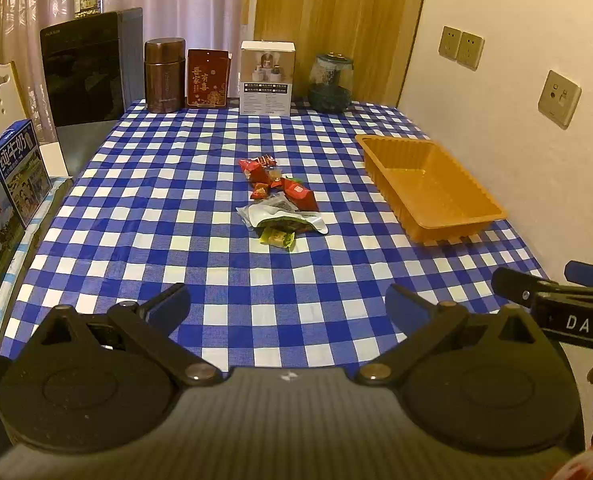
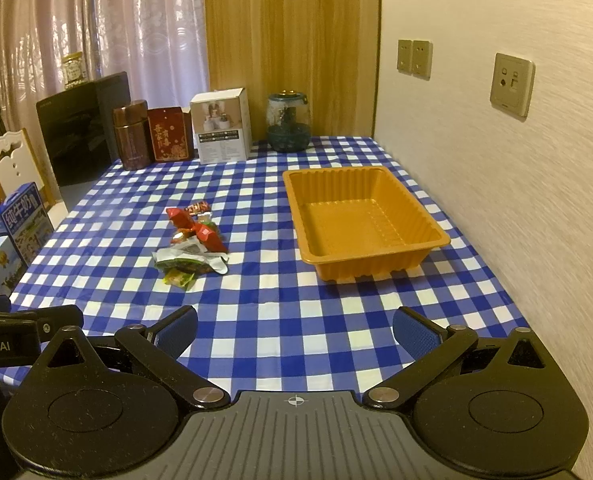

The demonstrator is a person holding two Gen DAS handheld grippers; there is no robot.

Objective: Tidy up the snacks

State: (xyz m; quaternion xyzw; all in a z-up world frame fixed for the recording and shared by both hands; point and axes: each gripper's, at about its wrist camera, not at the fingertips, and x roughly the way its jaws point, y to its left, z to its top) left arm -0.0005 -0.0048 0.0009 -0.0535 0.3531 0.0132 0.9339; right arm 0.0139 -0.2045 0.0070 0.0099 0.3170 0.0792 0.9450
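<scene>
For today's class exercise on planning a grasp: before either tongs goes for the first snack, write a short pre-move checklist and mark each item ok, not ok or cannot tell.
1. Left tongs open and holding nothing: ok.
2. Right tongs open and holding nothing: ok.
3. Orange tray empty and upright on the checked tablecloth: ok.
4. Snack pile lying apart from the tray: ok.
5. Snacks separated enough to grip one alone: not ok, wrappers overlap.
6. Path between pile and tray unobstructed: ok.
</scene>
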